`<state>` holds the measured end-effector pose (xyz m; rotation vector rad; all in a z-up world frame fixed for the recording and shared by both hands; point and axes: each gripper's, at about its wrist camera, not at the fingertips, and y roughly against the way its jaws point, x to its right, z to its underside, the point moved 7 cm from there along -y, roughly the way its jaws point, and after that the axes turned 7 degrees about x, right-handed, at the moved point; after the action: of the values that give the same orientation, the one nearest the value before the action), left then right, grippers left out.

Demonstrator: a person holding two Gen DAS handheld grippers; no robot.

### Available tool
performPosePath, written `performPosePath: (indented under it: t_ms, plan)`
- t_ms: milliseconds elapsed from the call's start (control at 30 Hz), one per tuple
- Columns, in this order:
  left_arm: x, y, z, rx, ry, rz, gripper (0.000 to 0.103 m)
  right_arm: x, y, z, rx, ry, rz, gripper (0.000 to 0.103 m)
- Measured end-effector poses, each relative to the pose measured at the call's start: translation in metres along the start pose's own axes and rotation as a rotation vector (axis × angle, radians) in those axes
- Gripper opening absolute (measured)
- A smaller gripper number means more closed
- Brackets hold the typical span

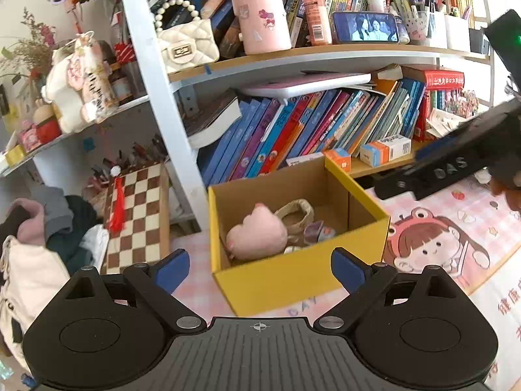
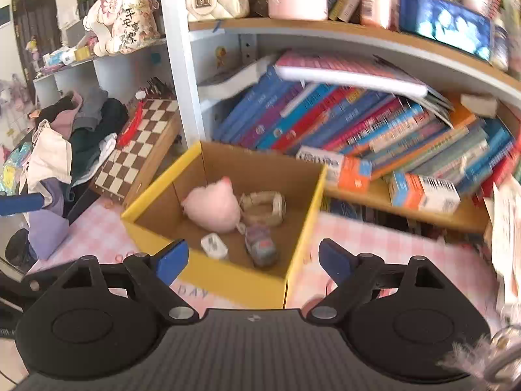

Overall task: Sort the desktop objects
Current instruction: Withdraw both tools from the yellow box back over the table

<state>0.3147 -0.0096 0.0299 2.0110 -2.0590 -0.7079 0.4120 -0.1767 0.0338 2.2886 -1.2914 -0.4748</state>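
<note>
Left wrist: yellow box ahead between spread jaws.

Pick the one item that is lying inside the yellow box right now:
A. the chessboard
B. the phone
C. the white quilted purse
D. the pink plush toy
D: the pink plush toy lies on the floor of the yellow box, next to a small woven basket.

Yellow box with sorted items, standing open at the desk's back edge

Inside the yellow cardboard box lie a pink plush, woven basket, white charger and small purple toy.
</note>
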Motion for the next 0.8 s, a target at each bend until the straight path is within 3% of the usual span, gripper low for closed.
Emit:
performPosePath:
  t_ms: [800]
  plan:
    - [-0.025,0.059,0.092,-0.090,0.057,-0.004,0.096,-0.038,0.069,0.135,-0.105,-0.131,0.181,0.092]
